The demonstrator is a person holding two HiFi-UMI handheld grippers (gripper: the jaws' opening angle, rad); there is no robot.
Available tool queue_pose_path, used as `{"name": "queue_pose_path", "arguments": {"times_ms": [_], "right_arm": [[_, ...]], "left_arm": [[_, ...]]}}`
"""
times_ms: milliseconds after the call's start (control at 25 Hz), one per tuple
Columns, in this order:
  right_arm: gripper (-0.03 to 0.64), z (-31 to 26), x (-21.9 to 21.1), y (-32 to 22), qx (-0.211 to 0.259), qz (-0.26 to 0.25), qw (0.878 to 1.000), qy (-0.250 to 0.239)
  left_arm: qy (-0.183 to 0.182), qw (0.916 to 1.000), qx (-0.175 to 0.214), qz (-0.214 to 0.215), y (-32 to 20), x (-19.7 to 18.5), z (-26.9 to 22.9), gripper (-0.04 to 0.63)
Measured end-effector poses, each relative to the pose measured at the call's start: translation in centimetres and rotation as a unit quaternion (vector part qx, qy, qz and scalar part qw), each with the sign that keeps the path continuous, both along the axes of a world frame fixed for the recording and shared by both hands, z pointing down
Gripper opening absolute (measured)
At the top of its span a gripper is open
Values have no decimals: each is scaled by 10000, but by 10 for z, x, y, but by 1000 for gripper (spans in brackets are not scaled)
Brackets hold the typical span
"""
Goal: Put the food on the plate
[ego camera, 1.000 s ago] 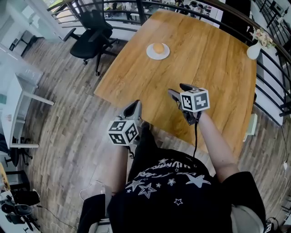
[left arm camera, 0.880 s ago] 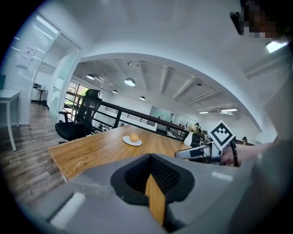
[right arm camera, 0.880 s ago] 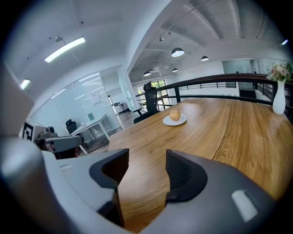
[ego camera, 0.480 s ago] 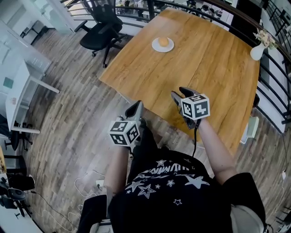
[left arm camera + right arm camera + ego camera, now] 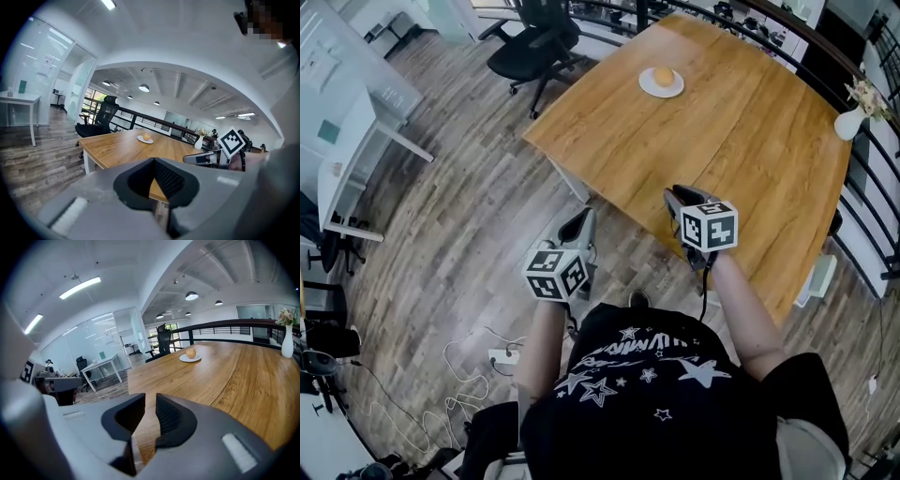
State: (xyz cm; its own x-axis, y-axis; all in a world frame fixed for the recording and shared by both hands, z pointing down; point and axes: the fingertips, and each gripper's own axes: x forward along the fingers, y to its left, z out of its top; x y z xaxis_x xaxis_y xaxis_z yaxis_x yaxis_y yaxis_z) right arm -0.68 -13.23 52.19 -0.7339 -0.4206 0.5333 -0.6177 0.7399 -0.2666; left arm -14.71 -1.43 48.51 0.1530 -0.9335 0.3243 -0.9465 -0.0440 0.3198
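Far across surface, food sat on plate, well away from both tongs. Left tongs clenched, empty; right tongs had just been closing, narrow gap left, nothing between.

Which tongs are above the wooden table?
The right tongs, whose empty jaws have just been closing: they reach over the table's near edge; the left tongs hang over the floor.

Black shirt (white star print).
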Motion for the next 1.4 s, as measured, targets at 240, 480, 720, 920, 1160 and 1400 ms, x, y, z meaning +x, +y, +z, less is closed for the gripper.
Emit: {"name": "queue_pose_path", "arguments": {"times_ms": [240, 480, 720, 920, 1160, 1400], "right_arm": [[3, -8, -5, 18, -5, 35, 10000, 51], [3, -15, -7, 55, -33, -114, 9999, -25], [2, -18, 2, 112, -52, -334, 9994, -42], [0, -24, 23, 146, -6, -389, 9992, -48], [0, -34, 42, 181, 106, -457, 9989, -81], [0, -40, 56, 212, 153, -472, 9987, -113]], "left_arm": [[24, 9998, -3, -201, 27, -9, -8, 0], [104, 9993, -63, -341, 75, -3, -8, 0], [177, 9986, -154, -472, 135, 9, -4, 0], [194, 9984, -124, -510, 171, 27, -5, 0], [174, 9986, -6, -502, 205, 48, -12, 0], [170, 9988, 57, -461, 234, 66, -16, 0]]}}
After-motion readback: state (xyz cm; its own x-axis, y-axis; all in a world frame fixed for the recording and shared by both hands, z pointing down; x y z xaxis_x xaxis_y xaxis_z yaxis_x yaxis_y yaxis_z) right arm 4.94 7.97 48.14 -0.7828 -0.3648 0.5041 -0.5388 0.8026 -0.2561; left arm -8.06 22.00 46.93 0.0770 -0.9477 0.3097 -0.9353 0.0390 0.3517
